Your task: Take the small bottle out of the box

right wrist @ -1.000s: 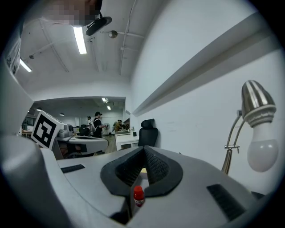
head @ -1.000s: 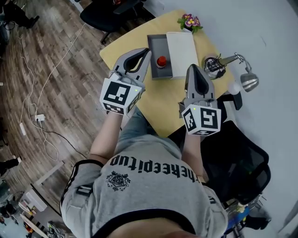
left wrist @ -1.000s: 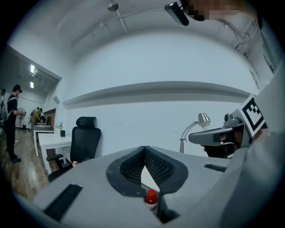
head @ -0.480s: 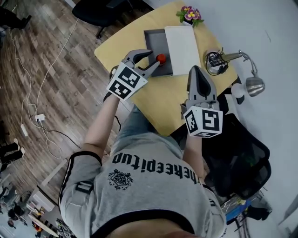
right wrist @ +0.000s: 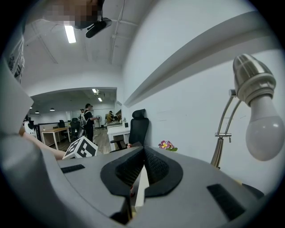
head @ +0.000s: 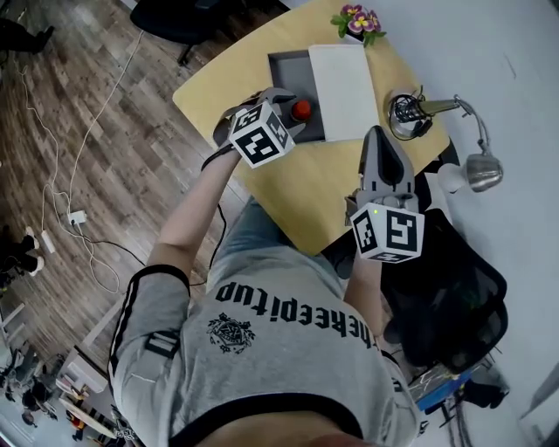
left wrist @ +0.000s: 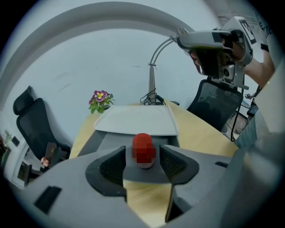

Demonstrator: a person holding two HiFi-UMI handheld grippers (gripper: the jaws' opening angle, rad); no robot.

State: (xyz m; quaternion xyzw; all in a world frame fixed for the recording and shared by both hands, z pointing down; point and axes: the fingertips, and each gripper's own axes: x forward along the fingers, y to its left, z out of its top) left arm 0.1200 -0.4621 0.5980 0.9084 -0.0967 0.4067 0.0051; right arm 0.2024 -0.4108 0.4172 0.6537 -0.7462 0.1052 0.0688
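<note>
The small bottle (head: 301,110) with a red cap stands in the open grey box (head: 284,66) on the yellow table (head: 306,188). My left gripper (head: 292,106) reaches into the box's near end. In the left gripper view the bottle (left wrist: 143,150) stands between the two pads of that gripper (left wrist: 143,163), whose jaws are opening, with a gap on each side of the cap. My right gripper (head: 383,147) hovers over the table's right part, away from the box, its jaws shut and empty (right wrist: 142,168).
A white lid (head: 343,85) lies across the box's right side. A flower pot (head: 354,24) stands at the table's far end, a cable bundle (head: 403,114) and a desk lamp (head: 479,166) at its right. A black office chair (head: 454,301) is beside my right arm.
My left gripper has moved forward and right to the box, and its jaws have spread apart around the bottle. The right gripper has shifted slightly right and stayed shut.
</note>
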